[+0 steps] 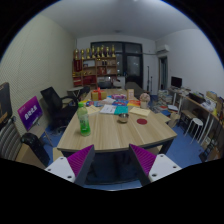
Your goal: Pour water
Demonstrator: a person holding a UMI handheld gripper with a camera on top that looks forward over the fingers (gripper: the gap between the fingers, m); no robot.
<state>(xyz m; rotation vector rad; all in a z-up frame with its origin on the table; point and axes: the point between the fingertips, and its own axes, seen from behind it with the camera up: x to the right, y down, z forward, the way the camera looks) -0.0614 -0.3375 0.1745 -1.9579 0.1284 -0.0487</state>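
A green plastic bottle (83, 119) stands on the left part of a long wooden table (108, 134), well ahead of my fingers. Farther along sit a small dark cup (123, 117) and a red lid-like disc (142, 121). My gripper (112, 163) hangs off the table's near edge, open, with its magenta pads (80, 160) wide apart and nothing between them.
Books and boxes (112, 101) clutter the table's far end. Black office chairs (55, 108) line the left side by a purple sign (30, 112). Desks with a monitor (177, 83) stand at the right; a shelf (95, 63) fills the back wall.
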